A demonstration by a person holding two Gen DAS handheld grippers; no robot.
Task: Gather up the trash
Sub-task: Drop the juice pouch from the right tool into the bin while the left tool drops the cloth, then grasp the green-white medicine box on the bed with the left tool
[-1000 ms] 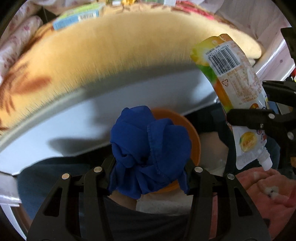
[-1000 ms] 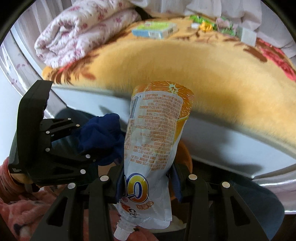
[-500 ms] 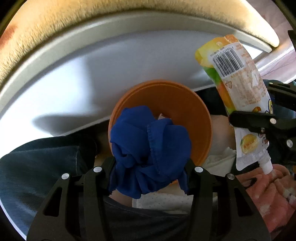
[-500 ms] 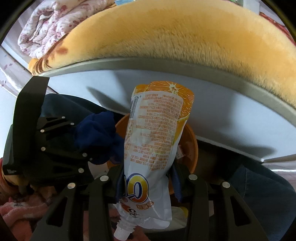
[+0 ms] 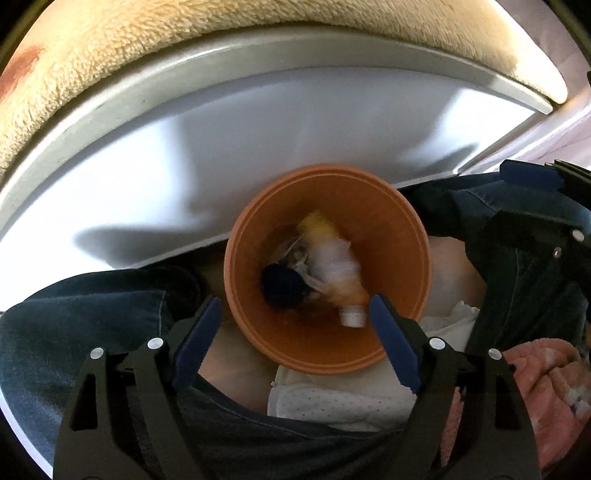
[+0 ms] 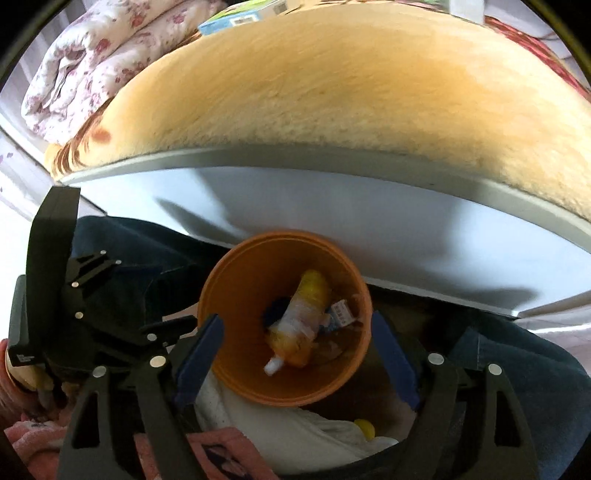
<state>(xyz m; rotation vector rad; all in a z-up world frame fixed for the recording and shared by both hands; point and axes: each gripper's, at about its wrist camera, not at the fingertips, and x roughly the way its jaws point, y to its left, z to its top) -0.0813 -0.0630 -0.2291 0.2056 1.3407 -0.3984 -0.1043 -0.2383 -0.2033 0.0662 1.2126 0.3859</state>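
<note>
Left wrist shows both tongs point(image 5: 295, 341) point(image 6: 295, 350) spread empty; blurred pouch point(image 5: 332, 269) half-hides blue cloth point(image 5: 282, 290) in bin point(image 5: 399, 221).

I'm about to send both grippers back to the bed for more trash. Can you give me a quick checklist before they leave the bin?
1. Left gripper empty: ok, jaws have just opened, nothing between them.
2. Right gripper empty: ok, jaws have just opened, nothing between them.
3. Juice pouch inside the orange bin: ok.
4. Blue cloth inside the bin: ok.
5. Bin upright: ok, mouth faces up.
6. More trash on the bed: cannot tell; only a green-and-blue box shows at the blanket's far edge.
</note>
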